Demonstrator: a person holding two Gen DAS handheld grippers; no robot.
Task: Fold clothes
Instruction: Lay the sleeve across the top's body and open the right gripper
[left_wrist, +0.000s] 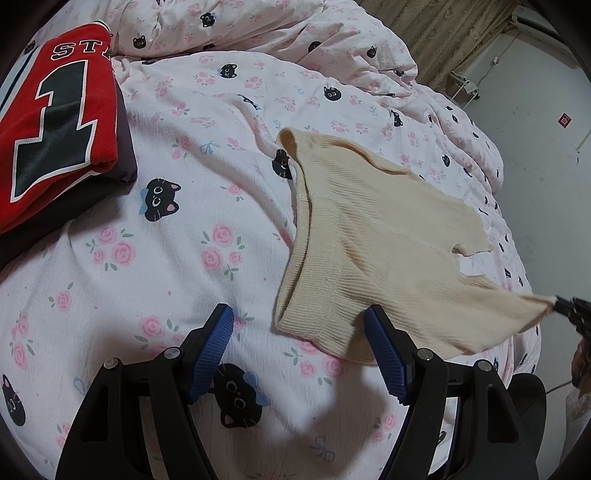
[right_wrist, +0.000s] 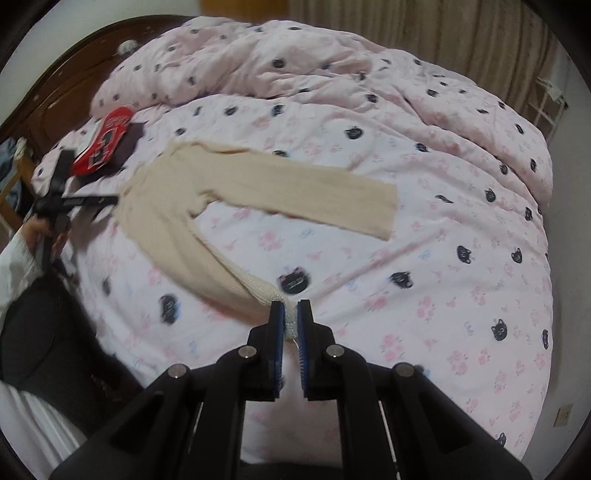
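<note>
A cream ribbed long-sleeved top lies on the pink cat-print duvet. My left gripper hovers open just before the top's near hem, its right pad at the hem's edge, gripping nothing. In the right wrist view the top stretches from its body at the left; one sleeve lies flat to the right. My right gripper is shut on the cuff of the other sleeve, lifting it. That gripper shows at the right edge of the left wrist view, pulling the sleeve taut.
A folded red jersey with a large numeral rests on a dark garment at the left. A bunched-up duvet rises at the back. A dark wooden headboard, curtains and a person's white sleeve are in view.
</note>
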